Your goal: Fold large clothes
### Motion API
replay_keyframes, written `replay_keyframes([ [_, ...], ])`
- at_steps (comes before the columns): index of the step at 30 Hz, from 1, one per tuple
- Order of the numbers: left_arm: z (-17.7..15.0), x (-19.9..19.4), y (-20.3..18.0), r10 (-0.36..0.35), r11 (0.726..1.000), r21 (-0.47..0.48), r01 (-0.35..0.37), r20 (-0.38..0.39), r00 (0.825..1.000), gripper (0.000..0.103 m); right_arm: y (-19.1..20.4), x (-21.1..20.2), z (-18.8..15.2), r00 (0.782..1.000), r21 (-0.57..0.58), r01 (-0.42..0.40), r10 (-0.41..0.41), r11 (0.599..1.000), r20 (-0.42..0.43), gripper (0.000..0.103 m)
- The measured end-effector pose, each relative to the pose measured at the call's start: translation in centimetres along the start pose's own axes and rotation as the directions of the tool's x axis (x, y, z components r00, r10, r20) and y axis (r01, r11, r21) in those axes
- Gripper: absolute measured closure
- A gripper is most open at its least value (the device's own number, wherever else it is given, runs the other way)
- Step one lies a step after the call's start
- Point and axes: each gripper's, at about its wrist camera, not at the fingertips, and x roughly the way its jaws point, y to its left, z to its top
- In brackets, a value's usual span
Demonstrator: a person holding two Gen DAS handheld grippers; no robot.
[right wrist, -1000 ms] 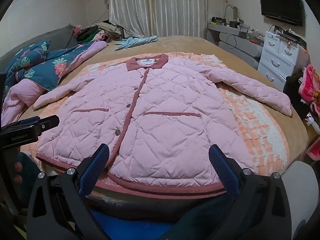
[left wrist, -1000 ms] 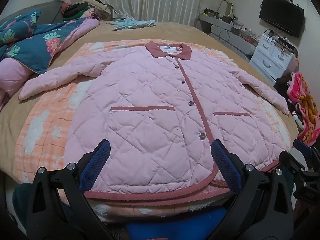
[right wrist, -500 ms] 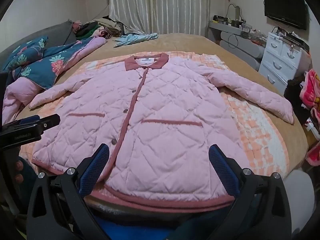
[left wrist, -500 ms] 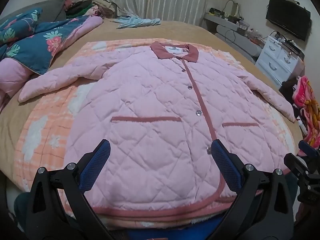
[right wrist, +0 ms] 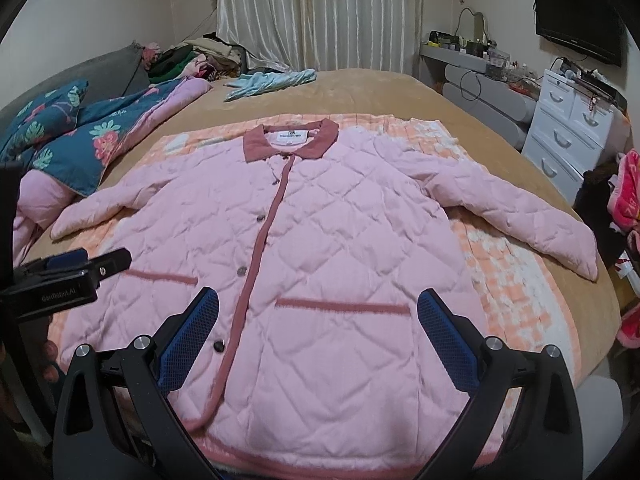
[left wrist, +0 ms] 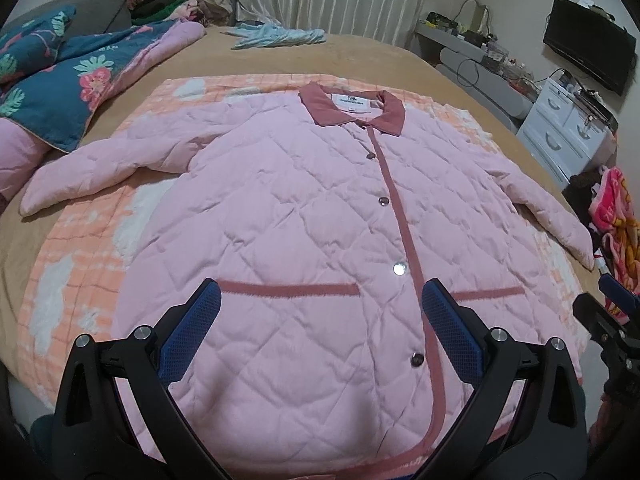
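A pink quilted jacket (left wrist: 304, 216) with a dusty-rose collar and trim lies flat and buttoned on the bed, front up, both sleeves spread out; it also shows in the right wrist view (right wrist: 344, 240). My left gripper (left wrist: 320, 300) is open and empty, hovering over the jacket's lower left panel near the pocket. My right gripper (right wrist: 318, 304) is open and empty over the lower right panel and its pocket. The left gripper shows at the left edge of the right wrist view (right wrist: 68, 276); the right gripper shows at the right edge of the left wrist view (left wrist: 608, 312).
An orange-and-white checked blanket (left wrist: 76, 264) lies under the jacket on the tan bed (right wrist: 360, 88). A floral teal quilt (left wrist: 60, 80) lies at the left, a light blue garment (right wrist: 272, 80) at the far end. White drawers (right wrist: 572, 132) stand at the right.
Both grippers have moved forward over the jacket, from its hem toward the pockets. Both stay open; the jacket has not moved.
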Motion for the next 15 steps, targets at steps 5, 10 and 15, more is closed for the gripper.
replay_keyframes([
  [5, 2.1, 1.3, -0.3, -0.003, 1.0, -0.005, 0.003, -0.01, 1.0, 0.009, -0.7, 1.5, 2.2, 1.0, 0.023, -0.006, 0.006, 1.0, 0.003, 0.004],
  [10, 4.2, 2.5, -0.8, -0.019, 1.0, -0.014, 0.019, -0.015, 1.0, 0.009, -1.4, 2.8, 4.4, 1.0, 0.04, -0.002, 0.002, 0.999, 0.01, 0.004],
  [15, 6.3, 3.6, -1.6, -0.029, 0.999, -0.013, 0.029, -0.011, 1.0, 0.009, -2.4, 3.6, 6.4, 1.0, 0.061, 0.003, -0.004, 0.998, 0.028, 0.004],
])
